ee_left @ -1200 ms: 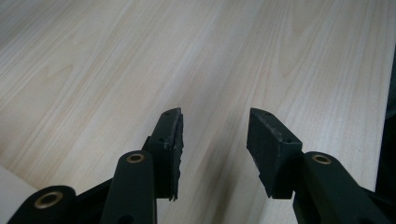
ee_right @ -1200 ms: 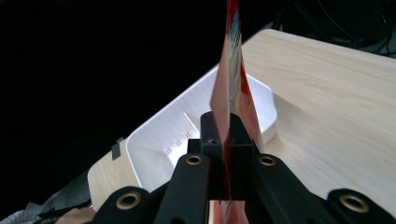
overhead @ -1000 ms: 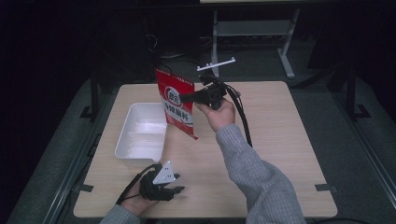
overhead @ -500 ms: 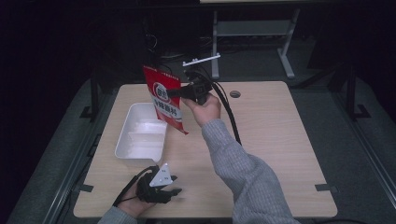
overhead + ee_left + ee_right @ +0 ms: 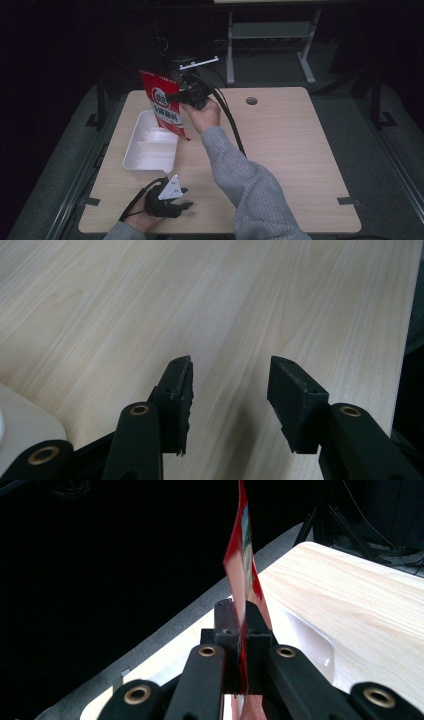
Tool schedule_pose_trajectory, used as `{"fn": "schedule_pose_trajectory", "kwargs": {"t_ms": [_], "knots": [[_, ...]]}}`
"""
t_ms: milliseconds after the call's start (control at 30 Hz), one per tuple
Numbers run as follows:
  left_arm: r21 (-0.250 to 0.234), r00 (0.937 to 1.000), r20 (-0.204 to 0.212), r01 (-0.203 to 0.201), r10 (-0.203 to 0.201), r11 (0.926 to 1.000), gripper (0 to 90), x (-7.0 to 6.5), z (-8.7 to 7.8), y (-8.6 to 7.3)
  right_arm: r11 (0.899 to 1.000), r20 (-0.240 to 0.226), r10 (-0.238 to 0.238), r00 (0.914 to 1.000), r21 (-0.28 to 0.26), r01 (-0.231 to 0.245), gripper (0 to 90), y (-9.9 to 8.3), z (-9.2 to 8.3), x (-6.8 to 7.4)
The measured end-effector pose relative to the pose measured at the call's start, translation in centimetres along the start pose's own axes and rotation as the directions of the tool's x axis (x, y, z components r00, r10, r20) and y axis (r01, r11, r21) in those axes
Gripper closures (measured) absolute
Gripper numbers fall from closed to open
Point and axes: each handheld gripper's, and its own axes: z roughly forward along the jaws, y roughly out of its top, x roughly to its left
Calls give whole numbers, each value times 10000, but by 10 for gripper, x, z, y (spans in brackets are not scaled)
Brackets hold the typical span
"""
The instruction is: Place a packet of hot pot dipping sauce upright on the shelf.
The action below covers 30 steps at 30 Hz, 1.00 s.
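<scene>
High view first: a pale wooden worktop [image 5: 280, 150] sits in a dark room, with a grey metal stand [image 5: 272, 35] on the floor beyond its far edge. A white tray [image 5: 150, 150] lies at the left. The right claw [image 5: 176, 95] is clamped tight on a red packet [image 5: 165, 105], holding it up above the tray's far end — since a second ago hand and packet have slid leftward, from beside the tray to over it. The left claw [image 5: 186, 197] rests low at the near edge, in the same place, and its jaws have just been opening, with nothing between them. Right gripper view shows the packet edge-on — its print can't be read. The tray's contents are hard to make out.
</scene>
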Motion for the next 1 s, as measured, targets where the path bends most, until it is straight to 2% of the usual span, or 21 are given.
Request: {"fn": "schedule_pose_trajectory", "kwargs": {"t_ms": [167,600,1000], "knots": [[30,10000,-26,-39,39,10000,519,1,0,0,10000,-25,20,10000,-27,-20,885,-2,16,-2],[27,9999,-21,-129,129,9999,517,0,0,0,9993,54,59,10000,-356,-57,885,0,39,-2],[15,9999,-26,-126,126,9999,517,0,-1,0,9985,232,-257,9994,-479,268,885,-7,60,-2]]}}
